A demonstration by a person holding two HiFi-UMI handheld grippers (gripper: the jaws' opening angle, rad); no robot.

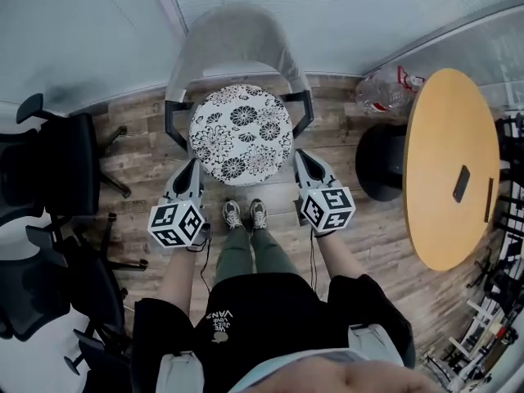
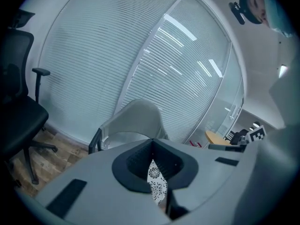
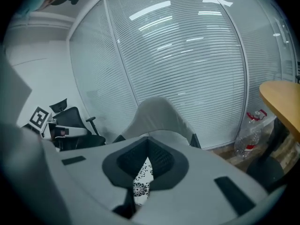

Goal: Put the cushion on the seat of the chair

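A round white cushion (image 1: pixel 241 134) with a black flower print hangs in front of the grey chair (image 1: pixel 237 43), covering most of its seat from the head view. My left gripper (image 1: pixel 190 170) is shut on the cushion's left edge, and a strip of the cushion (image 2: pixel 157 182) shows between its jaws. My right gripper (image 1: pixel 301 164) is shut on the cushion's right edge, with patterned cushion fabric (image 3: pixel 142 179) pinched between its jaws. The grey chair (image 2: pixel 133 123) stands just ahead in the left gripper view, and the same chair (image 3: pixel 159 118) fills the middle of the right gripper view, backed by a blind-covered glass wall.
Black office chairs (image 1: pixel 49 178) stand at the left. A round wooden table (image 1: pixel 450 166) with a dark phone (image 1: pixel 462 183) is at the right, a black stool (image 1: pixel 381 162) beside it. A clear plastic bottle (image 1: pixel 385 88) lies by the wall. The person's feet (image 1: pixel 246 214) are below the cushion.
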